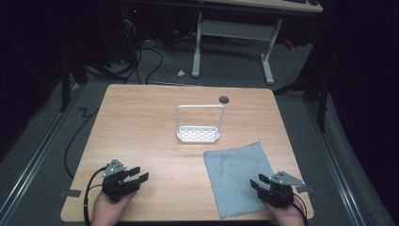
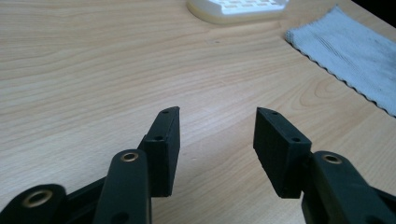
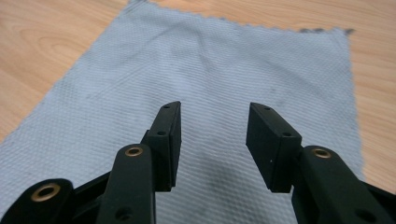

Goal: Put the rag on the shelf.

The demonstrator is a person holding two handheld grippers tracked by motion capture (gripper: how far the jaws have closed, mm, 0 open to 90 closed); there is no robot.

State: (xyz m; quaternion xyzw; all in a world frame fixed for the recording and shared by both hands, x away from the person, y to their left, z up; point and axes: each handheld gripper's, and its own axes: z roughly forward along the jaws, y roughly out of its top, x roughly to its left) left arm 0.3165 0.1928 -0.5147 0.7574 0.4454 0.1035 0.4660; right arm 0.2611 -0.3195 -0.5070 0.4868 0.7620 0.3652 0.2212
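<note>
Both grippers wait with jaws spread and empty: the right gripper (image 1: pixel 261 185) hovers over the near part of the grey cloth (image 1: pixel 237 176), the left gripper (image 1: pixel 137 175) over bare wood well apart from it. This looks like the start; the next move likely calls for pinching a cloth edge. The wooden table (image 1: pixel 141 127) also bears a white rack (image 1: pixel 199 123), in a dark room with a grey floor (image 1: pixel 42 146).

Up at twelve o'clock in the left gripper view, the white rack (image 2: pixel 238 9) is sliced off by the top edge, and the grey cloth (image 2: pixel 355 51) runs out at three o'clock. In the high view, the cloth's near edge slips under the right gripper (image 1: pixel 266 184).
</note>
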